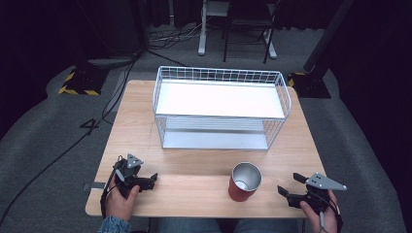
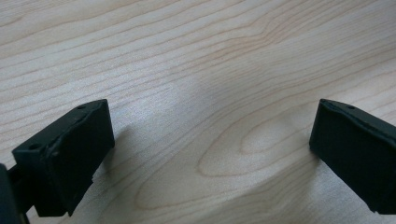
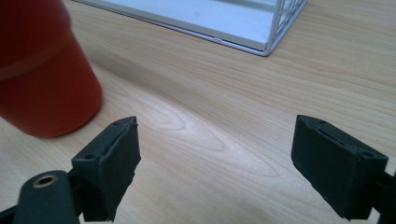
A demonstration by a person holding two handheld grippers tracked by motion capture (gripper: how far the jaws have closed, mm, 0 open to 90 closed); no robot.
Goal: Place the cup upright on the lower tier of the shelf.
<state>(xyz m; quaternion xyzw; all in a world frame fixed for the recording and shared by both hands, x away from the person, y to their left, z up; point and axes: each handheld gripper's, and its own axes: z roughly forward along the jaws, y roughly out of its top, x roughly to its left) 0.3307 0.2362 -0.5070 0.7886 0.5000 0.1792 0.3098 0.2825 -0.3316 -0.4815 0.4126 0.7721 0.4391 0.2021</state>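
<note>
Beside the wide-open right gripper [image 3: 215, 158], its view catches the red cup [image 3: 42, 70]; left gripper [image 2: 210, 154] gapes over bare wood.

From above your side you look forward and down on the whole table [image 1: 145, 121]. Your gripper cameras skim its wood close up; the right one shares the red cup [image 3: 42, 70] and, apparently, the wire rack [image 3: 280, 28].

Wooden table [image 1: 194, 170], white wire shelf rack [image 1: 221, 109] at its far side, red cup [image 1: 244, 182] near front edge
</note>
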